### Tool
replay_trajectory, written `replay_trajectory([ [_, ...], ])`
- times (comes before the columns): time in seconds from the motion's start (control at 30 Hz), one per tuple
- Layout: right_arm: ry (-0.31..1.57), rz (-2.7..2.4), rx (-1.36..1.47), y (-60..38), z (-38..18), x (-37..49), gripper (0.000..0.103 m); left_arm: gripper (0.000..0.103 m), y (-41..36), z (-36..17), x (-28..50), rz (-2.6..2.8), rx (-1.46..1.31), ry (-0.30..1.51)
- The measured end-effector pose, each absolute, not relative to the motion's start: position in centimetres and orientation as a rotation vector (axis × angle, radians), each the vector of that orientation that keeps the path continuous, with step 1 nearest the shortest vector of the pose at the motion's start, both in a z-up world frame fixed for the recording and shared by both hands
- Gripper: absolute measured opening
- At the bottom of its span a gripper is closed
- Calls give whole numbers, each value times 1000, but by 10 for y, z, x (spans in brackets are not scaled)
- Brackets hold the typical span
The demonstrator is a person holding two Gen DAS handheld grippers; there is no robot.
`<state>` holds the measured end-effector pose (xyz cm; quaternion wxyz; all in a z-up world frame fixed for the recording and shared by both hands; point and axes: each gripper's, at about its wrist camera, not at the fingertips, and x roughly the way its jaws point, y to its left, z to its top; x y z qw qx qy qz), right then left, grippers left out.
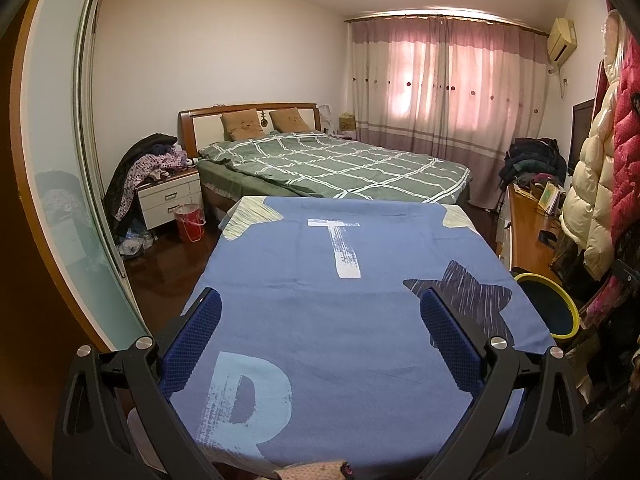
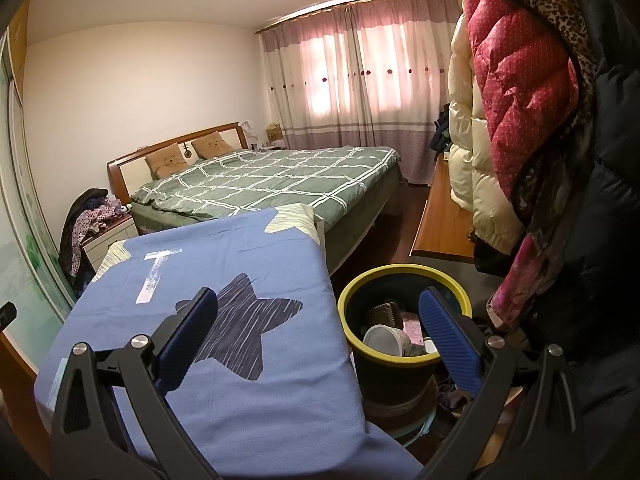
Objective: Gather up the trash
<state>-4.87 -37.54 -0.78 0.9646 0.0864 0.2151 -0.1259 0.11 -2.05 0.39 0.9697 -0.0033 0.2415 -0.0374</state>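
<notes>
A dark trash bin with a yellow rim (image 2: 404, 276) stands right of a table covered by a blue cloth (image 2: 224, 320). Inside it lie a white plastic cup (image 2: 386, 340), a dark plastic tray (image 2: 384, 314) and a pink scrap (image 2: 414, 330). My right gripper (image 2: 318, 316) is open and empty, held above the table's right edge and the bin. My left gripper (image 1: 320, 316) is open and empty over the blue cloth (image 1: 340, 320). The bin also shows in the left wrist view (image 1: 550, 306), at the table's right side.
A bed with a green checked cover (image 1: 336, 164) stands beyond the table. A nightstand piled with clothes (image 1: 168, 194) and a red bucket (image 1: 190, 222) are at the left. Hanging coats (image 2: 520, 120) and a wooden bench (image 2: 444, 220) crowd the right.
</notes>
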Motion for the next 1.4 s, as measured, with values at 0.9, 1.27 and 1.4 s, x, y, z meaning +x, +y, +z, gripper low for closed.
replay_trajectory([
  [0.9,439,-253,176,-374,-11,-48,96,98,-22,3,2,-77,-3,492],
  [1.27,445,-252,176,-370,-15,-46,96,98,-22,1,3,-77,-2,493],
  [1.4,447,-251,177,-370,-16,-46,96,98,-22,-2,5,-79,-1,499],
])
